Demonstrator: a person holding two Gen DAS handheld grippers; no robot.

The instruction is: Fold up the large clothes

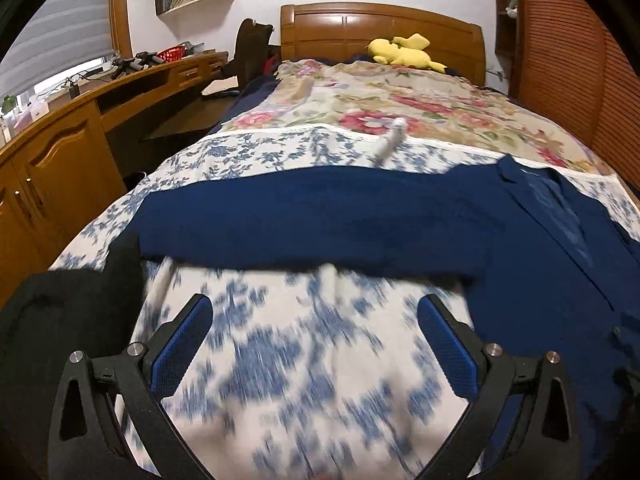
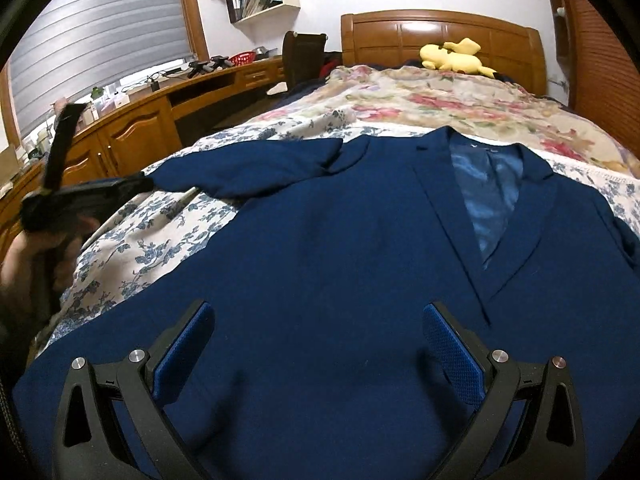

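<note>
Now we hold both sets of fingers spread wide and empty, our left gripper (image 1: 314,344) over the floral bedspread (image 1: 280,380) and our right gripper (image 2: 318,350) above the navy jacket (image 2: 320,240), which lies flat, sleeve outstretched, apparently ready for folding.

Bed (image 1: 472,132) with wooden headboard (image 1: 380,28), landmark for all below. Yellow plush toy (image 1: 404,54) lies just in front of headboard. Red-flowered cover (image 1: 400,100) spreads over half nearer headboard. Blue-and-white floral sheet (image 1: 280,152) covers half farther from headboard, overlapping red-flowered cover's edge. Navy jacket (image 2: 320,240) lies flat on blue-and-white sheet, collar toward headboard, front up, lining showing; one sleeve (image 1: 300,216) stretched sideways, parallel to headboard.
</note>
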